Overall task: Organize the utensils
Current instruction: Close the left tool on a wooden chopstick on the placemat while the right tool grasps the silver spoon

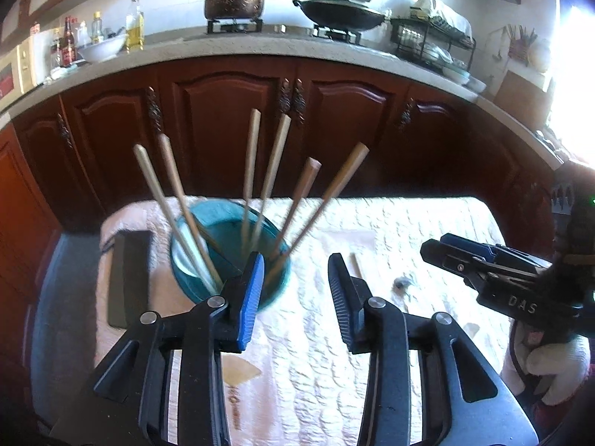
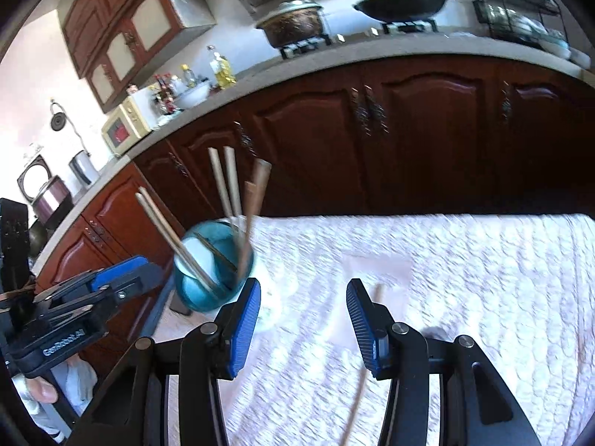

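While both sets of ribbed fingers stand apart with nothing pressed between them, the left gripper and right gripper hover over a desk draped in a quilted, pale cloth. A round blue glass cup holds six slim wooden chopsticks, fanned out. The right wrist view alone shows a blurred stray chopstick lying under the fingers; only the left view shows a flat dark slab beside the cup.

"DAS" on right gripper body; "GenRobot.AI" on left gripper body.
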A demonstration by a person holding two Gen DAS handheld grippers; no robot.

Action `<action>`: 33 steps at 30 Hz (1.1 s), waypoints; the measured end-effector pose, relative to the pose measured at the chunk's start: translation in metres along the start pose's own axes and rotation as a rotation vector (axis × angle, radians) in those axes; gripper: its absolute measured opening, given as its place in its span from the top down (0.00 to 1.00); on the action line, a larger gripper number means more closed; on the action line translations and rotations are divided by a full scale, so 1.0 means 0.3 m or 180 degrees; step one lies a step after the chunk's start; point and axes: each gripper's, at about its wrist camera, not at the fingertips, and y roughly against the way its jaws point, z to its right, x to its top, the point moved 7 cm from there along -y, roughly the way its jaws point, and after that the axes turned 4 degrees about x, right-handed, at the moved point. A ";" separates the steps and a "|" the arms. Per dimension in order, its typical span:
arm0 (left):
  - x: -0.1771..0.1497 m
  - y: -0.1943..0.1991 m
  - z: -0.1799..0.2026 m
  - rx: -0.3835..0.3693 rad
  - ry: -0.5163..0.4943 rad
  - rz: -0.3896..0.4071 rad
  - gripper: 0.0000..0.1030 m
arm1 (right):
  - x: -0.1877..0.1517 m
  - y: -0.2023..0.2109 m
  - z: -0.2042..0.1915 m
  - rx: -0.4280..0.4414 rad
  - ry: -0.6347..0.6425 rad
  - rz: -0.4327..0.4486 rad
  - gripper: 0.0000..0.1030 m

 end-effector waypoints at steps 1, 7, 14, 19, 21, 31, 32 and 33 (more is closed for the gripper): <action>-0.011 -0.007 0.014 -0.0039 0.0007 -0.0028 0.61 | -0.012 0.005 0.024 -0.0034 -0.0024 -0.0012 0.55; -0.079 -0.078 0.092 -0.0263 0.0006 -0.0259 0.57 | -0.140 0.007 0.238 -0.0469 -0.0151 -0.0206 0.55; -0.169 -0.201 0.164 -0.0375 0.0045 -0.0616 0.57 | -0.281 -0.093 0.426 -0.0523 -0.0526 -0.0568 0.57; -0.209 -0.284 0.210 -0.0468 0.0008 -0.0826 0.57 | -0.311 -0.186 0.492 -0.0389 -0.0832 -0.0699 0.62; -0.217 -0.308 0.220 -0.0469 -0.0012 -0.0872 0.57 | -0.319 -0.209 0.511 -0.0399 -0.0861 -0.0752 0.63; -0.257 -0.429 0.257 -0.0526 -0.0028 -0.1049 0.57 | -0.337 -0.242 0.477 -0.0351 -0.0732 -0.0849 0.68; -0.260 -0.433 0.261 -0.0532 -0.0034 -0.1055 0.57 | -0.340 -0.234 0.472 -0.0321 -0.0726 -0.0854 0.68; -0.268 -0.439 0.267 -0.0542 -0.0055 -0.1080 0.57 | -0.344 -0.230 0.469 -0.0316 -0.0711 -0.0872 0.69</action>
